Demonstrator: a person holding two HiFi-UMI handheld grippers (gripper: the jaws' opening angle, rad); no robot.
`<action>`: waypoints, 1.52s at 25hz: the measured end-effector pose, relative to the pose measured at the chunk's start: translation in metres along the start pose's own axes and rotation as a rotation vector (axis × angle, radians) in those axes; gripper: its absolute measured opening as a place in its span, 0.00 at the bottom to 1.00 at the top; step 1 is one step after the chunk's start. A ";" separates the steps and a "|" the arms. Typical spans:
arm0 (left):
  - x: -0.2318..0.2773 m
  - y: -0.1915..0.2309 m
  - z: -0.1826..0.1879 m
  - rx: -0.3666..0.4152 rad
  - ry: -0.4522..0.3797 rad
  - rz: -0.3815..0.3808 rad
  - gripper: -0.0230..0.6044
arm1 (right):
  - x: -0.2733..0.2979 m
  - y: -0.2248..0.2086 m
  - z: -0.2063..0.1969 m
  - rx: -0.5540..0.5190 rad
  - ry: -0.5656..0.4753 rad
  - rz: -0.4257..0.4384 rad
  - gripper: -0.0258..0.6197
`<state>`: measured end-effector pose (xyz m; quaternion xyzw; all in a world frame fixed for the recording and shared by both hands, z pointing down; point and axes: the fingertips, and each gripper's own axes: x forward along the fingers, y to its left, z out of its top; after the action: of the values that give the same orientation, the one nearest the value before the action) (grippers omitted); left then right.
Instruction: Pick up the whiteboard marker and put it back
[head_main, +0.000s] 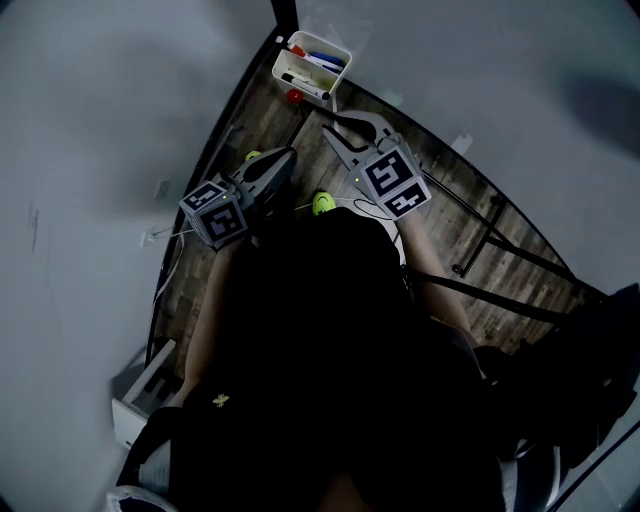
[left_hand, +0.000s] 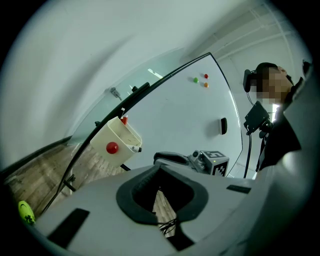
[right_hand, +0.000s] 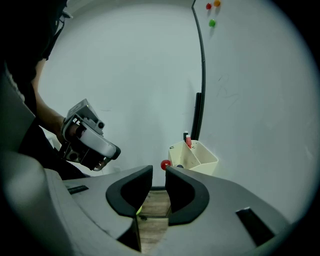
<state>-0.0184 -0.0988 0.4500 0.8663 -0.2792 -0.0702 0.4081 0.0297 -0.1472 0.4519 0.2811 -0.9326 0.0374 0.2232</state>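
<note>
Two empty grippers, markers sitting in the holder

- Several whiteboard markers (head_main: 312, 68) (blue, red and black show) lie in a cream holder (right_hand: 202, 161) fixed low on the whiteboard (right_hand: 125, 75), beside a round red magnet (right_hand: 165, 164). That is their storage spot. No marker shows loose on the wooden floor (head_main: 470, 230).
- Right gripper (right_hand: 159, 172): jaws spread a little, nothing between them, aimed at the holder. This looks like the working hand, lined up on the holder's mouth.
- Left gripper (left_hand: 160, 169): jaws pressed together at the tips, pinching nothing, held back beside the right one. It seems to be kept clear, not assisting.
- Whether the pick is still to come or the return is finished, I cannot tell.
</note>
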 end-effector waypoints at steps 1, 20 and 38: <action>0.001 0.002 0.002 -0.001 0.005 -0.004 0.05 | 0.002 -0.002 0.000 -0.014 0.011 -0.008 0.18; 0.027 0.020 0.034 -0.006 0.059 -0.083 0.05 | 0.038 -0.027 -0.002 -0.276 0.175 -0.067 0.26; 0.025 0.027 0.038 -0.023 0.022 -0.055 0.05 | 0.063 -0.032 -0.015 -0.493 0.259 0.038 0.27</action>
<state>-0.0222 -0.1513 0.4479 0.8696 -0.2499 -0.0752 0.4191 0.0061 -0.2027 0.4914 0.1934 -0.8824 -0.1508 0.4016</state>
